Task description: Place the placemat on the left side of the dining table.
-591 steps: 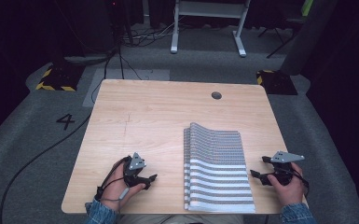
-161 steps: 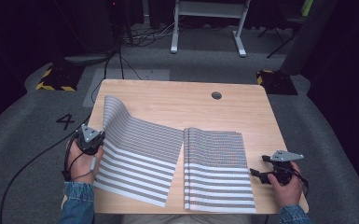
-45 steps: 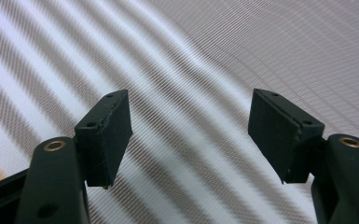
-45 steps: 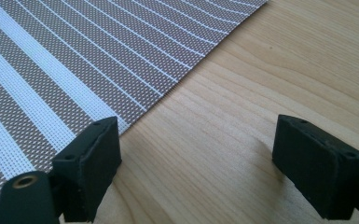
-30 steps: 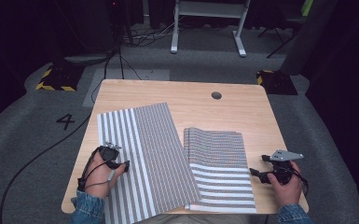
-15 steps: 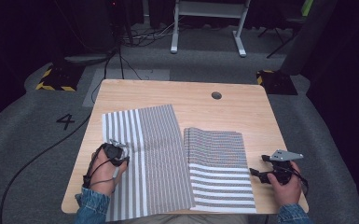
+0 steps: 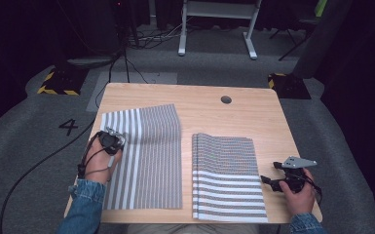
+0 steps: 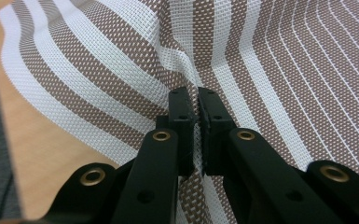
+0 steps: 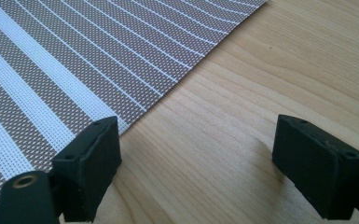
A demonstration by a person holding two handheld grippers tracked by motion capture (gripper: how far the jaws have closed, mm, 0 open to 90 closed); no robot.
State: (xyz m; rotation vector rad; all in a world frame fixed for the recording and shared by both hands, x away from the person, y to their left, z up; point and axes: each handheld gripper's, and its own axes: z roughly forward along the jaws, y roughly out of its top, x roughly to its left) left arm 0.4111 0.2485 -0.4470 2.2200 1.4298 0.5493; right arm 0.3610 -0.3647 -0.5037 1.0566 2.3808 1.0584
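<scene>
A brown-and-white striped placemat (image 7: 151, 156) lies on the left half of the wooden table (image 7: 199, 105). My left gripper (image 7: 111, 141) sits on the mat's left part. Its jaws have just been closing and now pinch a raised fold of the woven mat (image 8: 284, 60), so the left gripper (image 8: 197, 105) is shut on it. A second striped mat (image 7: 226, 175) lies to the right. Beside that mat's right edge, my right gripper (image 7: 268, 181) rests on the table, and its jaws stand wide apart over bare wood (image 9: 261, 79). The right gripper (image 9: 205, 168) holds nothing, and the mat's edge (image 9: 74, 51) lies by its left jaw.
A round cable hole (image 7: 226, 99) sits near the table's far edge. Bare wood runs along the far side and between the two mats. Dark carpet with cables surrounds the table, and a white frame (image 7: 219, 24) stands behind it.
The left hand has slid away from the near edge, and the left mat has swung from a skewed lie to square with the table. The right hand has kept still.
</scene>
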